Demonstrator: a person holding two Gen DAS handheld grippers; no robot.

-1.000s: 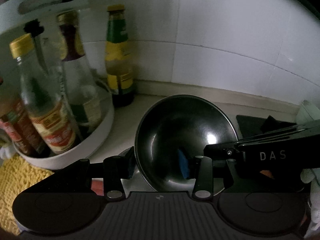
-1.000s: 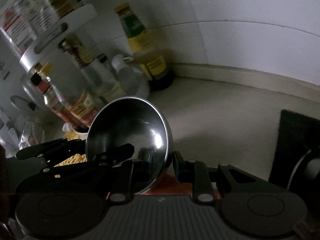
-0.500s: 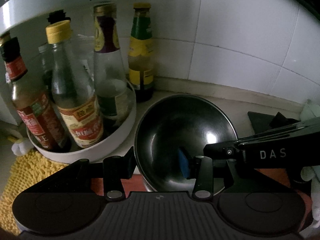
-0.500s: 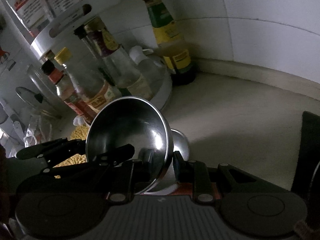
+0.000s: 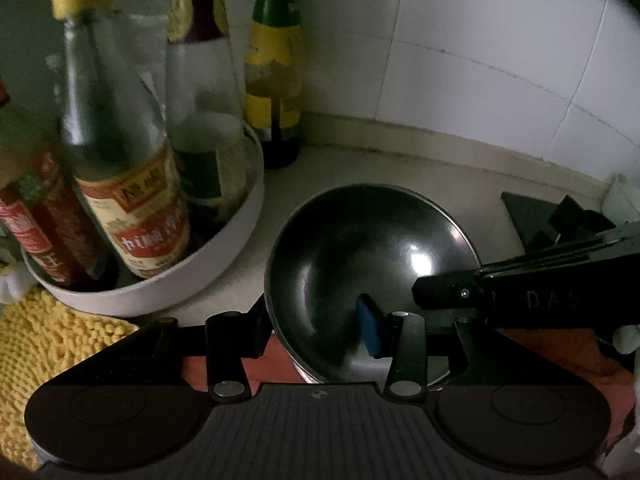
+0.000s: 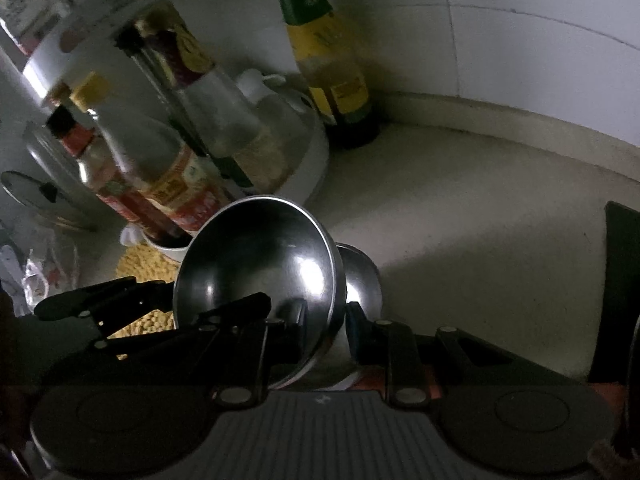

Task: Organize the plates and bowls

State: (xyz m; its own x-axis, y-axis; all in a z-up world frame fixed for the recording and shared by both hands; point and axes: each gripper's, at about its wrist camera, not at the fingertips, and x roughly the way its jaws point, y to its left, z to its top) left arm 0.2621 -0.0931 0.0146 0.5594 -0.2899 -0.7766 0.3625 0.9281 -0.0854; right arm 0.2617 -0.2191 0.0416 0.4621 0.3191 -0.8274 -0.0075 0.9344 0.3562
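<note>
Beside bottles, both grippers (image 5: 316,320) clamping bowl (image 5: 360,256)

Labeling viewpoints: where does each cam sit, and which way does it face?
Left wrist: on the left gripper, looking along its fingers at the held bowl, bottle rack and wall; right gripper enters at right.
Right wrist: on the right gripper, looking toward the corner; left gripper enters at left.
Shared: bowl, rack, green-capped bottle, yellow cloth.

L gripper (image 5: 316,320): matte blk, ribbed grey deck, 2 round discs, silver pivot screws, blue finger pad (image 5: 368,326) | R gripper (image 6: 326,320): same blk build, silver screws, linkage bars; "DAS" lettering on side, seen fr L cam
</note>
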